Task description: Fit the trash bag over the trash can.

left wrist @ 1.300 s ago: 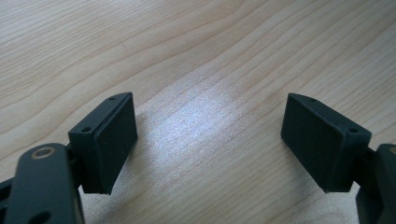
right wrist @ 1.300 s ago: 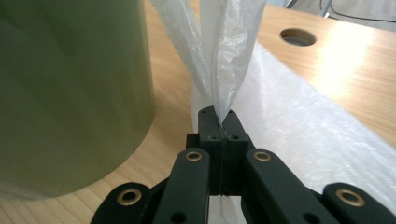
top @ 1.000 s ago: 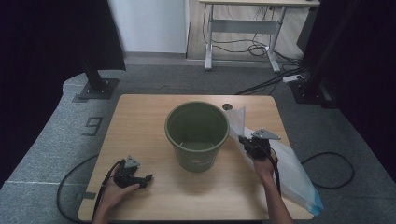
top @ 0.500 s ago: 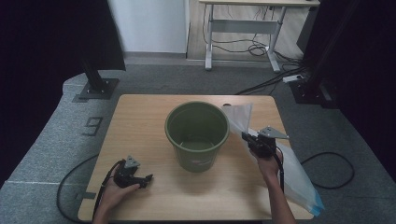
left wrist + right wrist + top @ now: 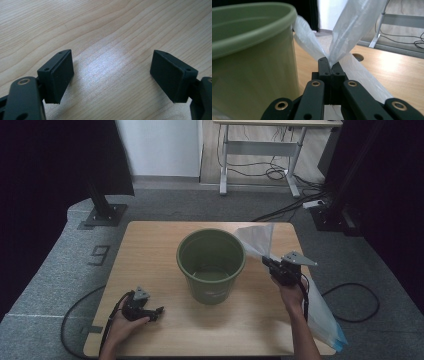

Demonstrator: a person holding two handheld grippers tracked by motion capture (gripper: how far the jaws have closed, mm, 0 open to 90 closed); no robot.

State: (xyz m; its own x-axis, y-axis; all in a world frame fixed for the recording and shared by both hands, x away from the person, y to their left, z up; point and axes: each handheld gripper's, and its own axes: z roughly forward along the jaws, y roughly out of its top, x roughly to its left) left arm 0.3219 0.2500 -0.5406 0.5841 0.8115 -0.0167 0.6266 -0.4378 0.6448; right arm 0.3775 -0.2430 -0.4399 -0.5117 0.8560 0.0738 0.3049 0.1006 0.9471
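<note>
The clear plastic bag point(image 5: 320, 310) is pinched near its upper end in the clenched right tool point(image 5: 270, 265), just beside the rim of the green bucket point(image 5: 210, 265), with its top flap raised above the jaws and its lower part trailing along the wooden surface point(image 5: 150, 250) to the near right edge. The bucket stands upright mid-surface; its contents cannot be told. The left tool point(image 5: 155, 311) rests released on the surface, well apart.

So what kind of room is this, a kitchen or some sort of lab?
Probably a lab or recording studio, not a kitchen: black curtains flank the wooden table, a metal stand base sits on grey carpet, and a desk with loose cables stands behind.
</note>
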